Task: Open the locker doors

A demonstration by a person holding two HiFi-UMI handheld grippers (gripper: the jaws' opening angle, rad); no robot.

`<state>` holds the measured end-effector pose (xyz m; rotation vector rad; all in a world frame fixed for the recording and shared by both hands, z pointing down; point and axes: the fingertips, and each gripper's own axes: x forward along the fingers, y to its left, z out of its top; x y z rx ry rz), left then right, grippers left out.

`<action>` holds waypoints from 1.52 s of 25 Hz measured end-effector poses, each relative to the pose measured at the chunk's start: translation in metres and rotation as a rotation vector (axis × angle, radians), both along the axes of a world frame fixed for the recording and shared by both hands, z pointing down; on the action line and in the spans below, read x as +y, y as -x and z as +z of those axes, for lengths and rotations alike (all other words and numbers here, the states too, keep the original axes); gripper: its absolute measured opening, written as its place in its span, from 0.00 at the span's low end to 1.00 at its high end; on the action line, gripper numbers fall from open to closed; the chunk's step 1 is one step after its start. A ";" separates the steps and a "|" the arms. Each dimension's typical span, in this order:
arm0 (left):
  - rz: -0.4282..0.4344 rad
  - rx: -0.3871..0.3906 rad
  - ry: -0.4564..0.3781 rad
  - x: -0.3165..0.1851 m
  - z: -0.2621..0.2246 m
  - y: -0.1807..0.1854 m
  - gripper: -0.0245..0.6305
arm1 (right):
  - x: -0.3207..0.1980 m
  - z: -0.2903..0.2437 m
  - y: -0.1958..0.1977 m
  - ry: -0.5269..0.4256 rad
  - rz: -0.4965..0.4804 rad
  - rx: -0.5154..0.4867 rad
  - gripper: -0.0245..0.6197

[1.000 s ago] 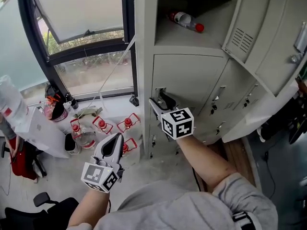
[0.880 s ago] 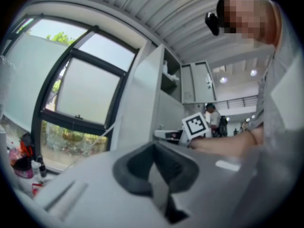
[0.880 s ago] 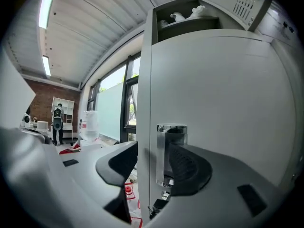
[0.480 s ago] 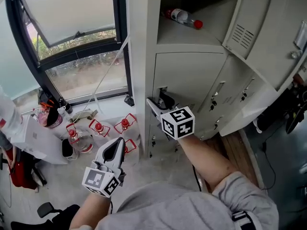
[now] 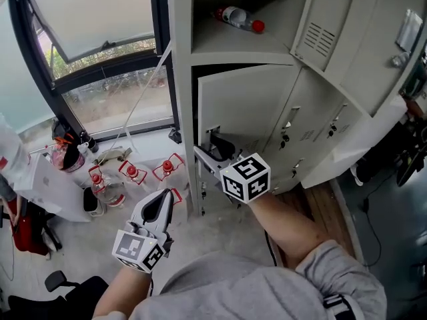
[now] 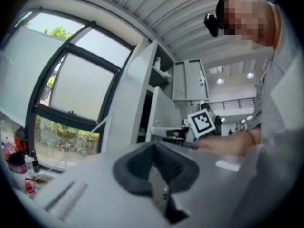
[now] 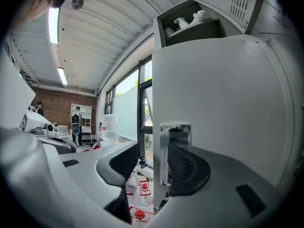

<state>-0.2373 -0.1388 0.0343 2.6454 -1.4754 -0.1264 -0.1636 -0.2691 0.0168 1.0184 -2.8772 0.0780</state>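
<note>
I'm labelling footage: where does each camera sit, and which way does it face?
Head view: on the head, steeply down at the locker door; left gripper, right gripper, forearms show.
Left gripper view: rides that gripper, facing lockers and window; its shut jaws show.
Right gripper view: faces the door handle between its open jaws.
Shared: head and left gripper views show the right gripper's marker cube.

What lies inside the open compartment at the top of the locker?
A plastic bottle with a red cap lies on its side on the shelf. The dark upper part is cut off from view.
</note>
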 end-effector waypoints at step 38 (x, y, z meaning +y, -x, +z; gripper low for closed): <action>-0.237 -0.011 -0.049 0.084 -0.024 -0.305 0.04 | 0.086 0.004 -0.364 -0.048 -0.169 -0.095 0.31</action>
